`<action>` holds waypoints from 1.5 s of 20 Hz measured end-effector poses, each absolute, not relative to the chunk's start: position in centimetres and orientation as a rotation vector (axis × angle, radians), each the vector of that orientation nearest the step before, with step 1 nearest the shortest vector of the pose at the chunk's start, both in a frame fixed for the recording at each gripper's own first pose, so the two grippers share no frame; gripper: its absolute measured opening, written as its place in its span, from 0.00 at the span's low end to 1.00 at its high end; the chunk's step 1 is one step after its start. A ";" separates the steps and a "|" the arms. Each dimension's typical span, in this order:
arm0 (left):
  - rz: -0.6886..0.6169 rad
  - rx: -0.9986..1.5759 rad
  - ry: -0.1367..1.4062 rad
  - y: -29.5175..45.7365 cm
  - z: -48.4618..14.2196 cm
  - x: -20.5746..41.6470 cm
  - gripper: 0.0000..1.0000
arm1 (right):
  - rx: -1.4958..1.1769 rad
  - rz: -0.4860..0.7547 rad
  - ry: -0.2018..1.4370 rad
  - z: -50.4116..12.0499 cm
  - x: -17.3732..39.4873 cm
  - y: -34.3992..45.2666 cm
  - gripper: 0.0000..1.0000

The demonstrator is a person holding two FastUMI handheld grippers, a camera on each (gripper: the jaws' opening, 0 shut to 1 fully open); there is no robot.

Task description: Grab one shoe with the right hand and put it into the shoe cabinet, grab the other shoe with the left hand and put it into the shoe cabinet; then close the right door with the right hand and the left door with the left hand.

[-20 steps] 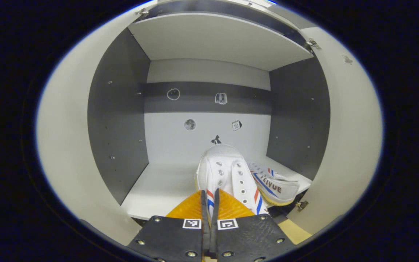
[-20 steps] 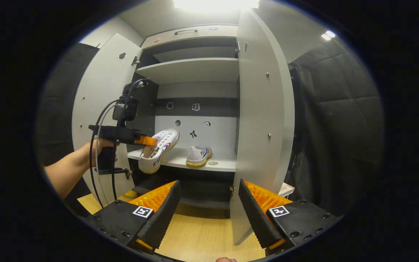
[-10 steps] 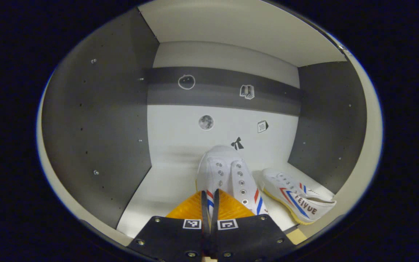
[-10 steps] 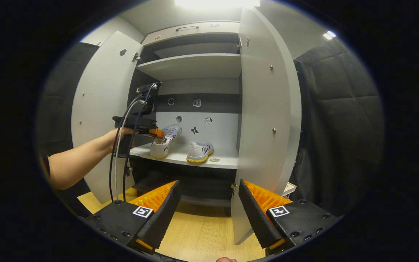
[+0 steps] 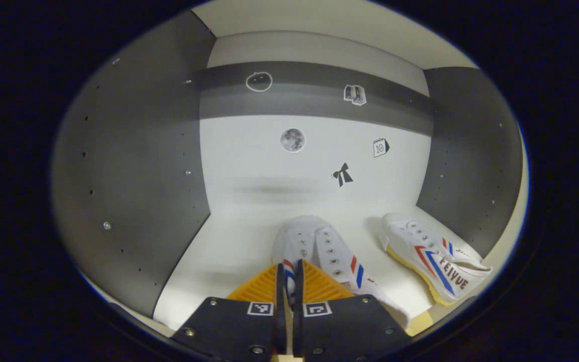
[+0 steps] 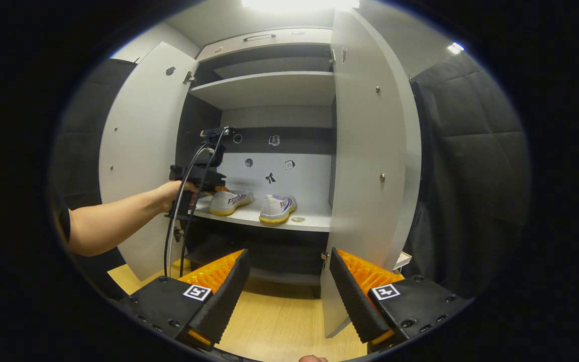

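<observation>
Since a second ago the left gripper (image 5: 286, 274) has carried its shoe (image 5: 319, 246) from outside the shoe cabinet (image 6: 269, 90) deep into it and lowered it: in the right gripper view that shoe (image 6: 229, 201), earlier tilted toe-up in the air in front of the shelf (image 6: 289, 223), now lies level on the shelf. The left fingers (image 5: 262, 286) are clenched on the shoe's heel edge. The other shoe (image 5: 435, 254) rests at about 3 o'clock of the held one, apart from it, near the cabinet's right wall.

The left gripper view looks straight into the compartment, with small stickers (image 5: 292, 140) on the back panel. The right gripper view, from farther back, takes in the left door (image 6: 138, 151) and the right door (image 6: 370, 166), both standing open, the person's hand (image 6: 171, 193) holding the left gripper at 9 o'clock of the shoes, and the wooden floor (image 6: 279, 327). The right gripper (image 6: 287, 296) hangs over the floor with its fingers spread, grasping nothing.
</observation>
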State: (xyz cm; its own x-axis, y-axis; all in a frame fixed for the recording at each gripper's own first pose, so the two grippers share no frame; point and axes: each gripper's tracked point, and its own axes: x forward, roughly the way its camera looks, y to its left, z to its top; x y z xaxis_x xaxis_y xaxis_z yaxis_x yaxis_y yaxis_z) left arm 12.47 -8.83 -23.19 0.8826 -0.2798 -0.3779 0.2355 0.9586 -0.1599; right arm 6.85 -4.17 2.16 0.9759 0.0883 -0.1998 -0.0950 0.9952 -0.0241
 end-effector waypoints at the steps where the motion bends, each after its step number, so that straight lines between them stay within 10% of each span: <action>1: -0.250 -0.099 0.375 -8.3 -22.6 12.6 0.05 | -0.026 0.093 0.196 2.3 6.8 -4.1 1.00; 6: -0.178 -0.056 0.250 -6.2 -19.9 11.5 0.94 | -0.009 0.099 0.177 3.1 6.5 -3.9 0.99; 30: -0.271 -0.056 0.046 -2.9 -13.3 -10.8 0.93 | 0.022 -0.114 0.025 12.4 1.2 -13.3 0.99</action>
